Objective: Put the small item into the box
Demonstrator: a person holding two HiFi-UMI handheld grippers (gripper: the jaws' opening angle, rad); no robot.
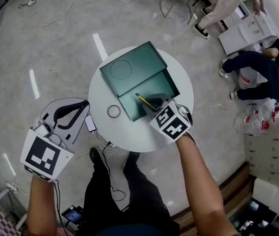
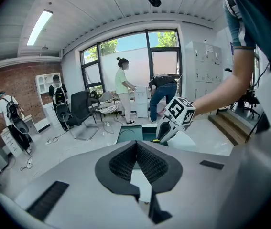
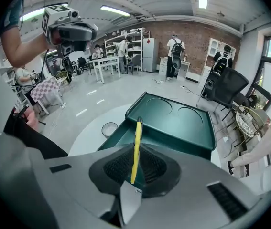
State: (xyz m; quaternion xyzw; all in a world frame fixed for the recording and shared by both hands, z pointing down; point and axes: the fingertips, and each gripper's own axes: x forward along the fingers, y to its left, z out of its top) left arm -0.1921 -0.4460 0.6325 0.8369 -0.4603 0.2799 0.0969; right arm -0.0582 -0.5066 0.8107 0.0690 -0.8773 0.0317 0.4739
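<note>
A dark green box [image 1: 129, 109] stands open on a round white table [image 1: 181, 85], its lid [image 1: 132, 68] laid back toward the far left. My right gripper [image 1: 155, 102] hangs over the box's near right part, shut on a yellow pen [image 1: 144, 101]. In the right gripper view the pen [image 3: 135, 149] sticks up between the jaws of my right gripper [image 3: 135, 162], pointing at the box [image 3: 173, 123]. My left gripper [image 1: 81, 107] is left of the table, off its edge. In its own view my left gripper [image 2: 136, 146] has its pad tips together and holds nothing.
A small round ring-shaped object [image 1: 113, 111] lies on the table left of the box. A phone [image 1: 90, 123] sits at the table's left edge with a cable hanging down. People [image 1: 257, 70] and white cabinets are at the far right. Office chairs [image 2: 80, 111] stand beyond.
</note>
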